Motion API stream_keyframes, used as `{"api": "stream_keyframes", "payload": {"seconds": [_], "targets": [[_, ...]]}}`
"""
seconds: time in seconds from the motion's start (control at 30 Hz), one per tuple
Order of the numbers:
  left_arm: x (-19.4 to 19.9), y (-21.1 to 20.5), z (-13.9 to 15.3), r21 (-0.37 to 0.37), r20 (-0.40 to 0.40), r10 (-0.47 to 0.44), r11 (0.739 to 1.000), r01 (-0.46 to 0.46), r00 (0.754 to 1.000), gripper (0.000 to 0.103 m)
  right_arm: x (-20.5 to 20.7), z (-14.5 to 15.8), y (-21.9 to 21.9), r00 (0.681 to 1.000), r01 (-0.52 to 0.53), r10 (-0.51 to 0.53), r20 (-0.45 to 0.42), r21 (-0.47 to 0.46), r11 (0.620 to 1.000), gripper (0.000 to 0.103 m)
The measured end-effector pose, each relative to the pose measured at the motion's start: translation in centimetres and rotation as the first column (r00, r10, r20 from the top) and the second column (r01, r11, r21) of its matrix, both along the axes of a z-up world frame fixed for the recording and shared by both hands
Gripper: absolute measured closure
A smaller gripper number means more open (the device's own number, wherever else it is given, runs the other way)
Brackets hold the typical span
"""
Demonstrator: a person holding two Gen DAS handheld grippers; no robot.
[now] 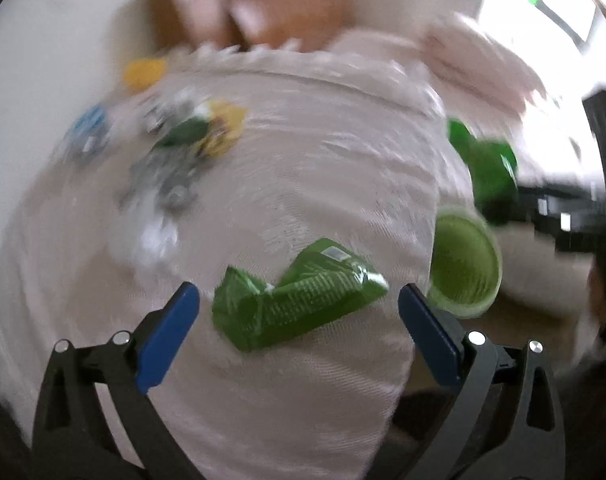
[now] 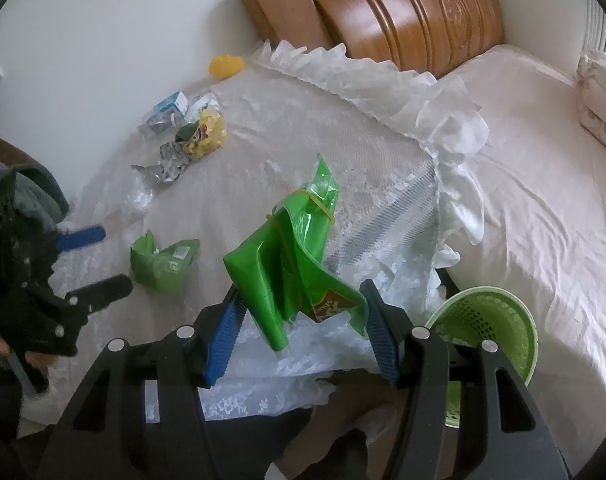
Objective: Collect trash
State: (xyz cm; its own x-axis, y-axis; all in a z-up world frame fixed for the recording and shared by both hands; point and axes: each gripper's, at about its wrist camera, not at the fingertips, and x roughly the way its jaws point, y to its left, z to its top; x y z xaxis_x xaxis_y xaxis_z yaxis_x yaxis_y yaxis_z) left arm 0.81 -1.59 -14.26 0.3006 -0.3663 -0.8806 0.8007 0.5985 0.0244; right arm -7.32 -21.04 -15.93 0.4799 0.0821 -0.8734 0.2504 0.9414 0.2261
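Observation:
My right gripper (image 2: 301,312) is shut on a large green snack bag (image 2: 295,256) bound with a rubber band, held above the bed. A crumpled green wrapper (image 1: 295,292) lies on the bedspread between the fingers of my open left gripper (image 1: 299,300); it also shows in the right wrist view (image 2: 163,260), with the left gripper (image 2: 103,264) beside it. A green mesh basket (image 2: 491,328) stands at the bed's right edge; it also shows in the left wrist view (image 1: 463,264). More trash lies farther back: a yellow packet (image 2: 207,134), foil (image 2: 167,164), a blue-white carton (image 2: 169,110).
A yellow object (image 2: 226,65) lies near the wall. A frilled white pillow (image 2: 383,92) and a wooden headboard (image 2: 403,8) are behind. The left wrist view is blurred by motion. Dark clothing (image 2: 19,184) is at the left.

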Motion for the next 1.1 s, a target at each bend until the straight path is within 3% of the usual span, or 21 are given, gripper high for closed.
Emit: {"api": "stream_keyframes", "payload": {"seconds": [0.07,0.17,0.27,0.3,0.4,0.5,0.6,0.7,0.8,0.9,1.0,1.1], "targets": [[-0.1,-0.5,-0.1,0.047,0.021,-0.124,0.991,0.123,0.992,0.008,-0.1,-0.1,0.0,1.0,0.011,-0.011,-0.004,-0.002,1.0,0.044],[-0.2,-1.2,-0.6,0.124,0.034,-0.294,0.95,0.288,0.955,0.009,-0.3,-0.2,0.0,0.999,0.031,-0.031,-0.011,-0.004,1.0,0.044],[0.1,-1.9,-1.5,0.177,0.007,-0.406,0.9,0.398,0.914,0.028,-0.4,-0.4,0.2,0.998,0.05,-0.05,-0.023,-0.007,0.999,0.044],[0.3,-2.1,-2.0,0.185,-0.017,-0.427,0.887,0.423,0.904,0.04,-0.4,-0.5,0.2,0.998,0.057,-0.057,-0.028,-0.008,0.998,0.044],[0.9,-2.6,-3.0,0.186,-0.075,-0.453,0.869,0.459,0.888,0.064,-0.3,-0.7,0.4,0.997,0.071,-0.071,-0.039,-0.01,0.997,0.044],[1.3,-2.5,-3.3,0.164,-0.096,-0.454,0.87,0.464,0.886,0.068,-0.4,-0.7,0.5,0.996,0.085,-0.085,-0.041,-0.01,0.996,0.044],[2.0,-2.1,-3.0,0.11,-0.139,-0.404,0.901,0.419,0.904,0.068,-0.5,-0.6,0.5,0.995,0.095,-0.095,-0.038,-0.007,0.995,0.044],[2.8,-1.3,-2.1,0.036,-0.16,-0.277,0.958,0.286,0.947,0.069,-0.4,-0.5,0.5,0.995,0.093,-0.093,-0.03,-0.004,0.996,0.044],[2.7,-0.5,-0.4,-0.037,-0.147,-0.155,0.988,0.151,0.977,0.069,-0.2,-0.2,0.4,0.996,0.091,-0.091,-0.013,0.002,0.996,0.044],[1.8,-0.4,1.7,-0.103,-0.119,-0.035,0.994,0.023,0.992,0.069,-0.1,0.4,0.0,0.996,0.09,-0.09,0.014,0.005,0.996,0.044],[0.7,-2.2,3.2,-0.124,-0.112,0.073,0.989,-0.086,0.991,0.069,-0.5,1.1,-0.7,0.996,0.089,-0.089,0.032,0.0,0.996,0.044],[-0.4,-4.8,3.8,-0.159,-0.14,0.102,0.979,-0.124,0.985,0.069,-1.6,1.8,-2.1,0.994,0.103,-0.102,0.042,-0.021,0.994,0.044]]}}
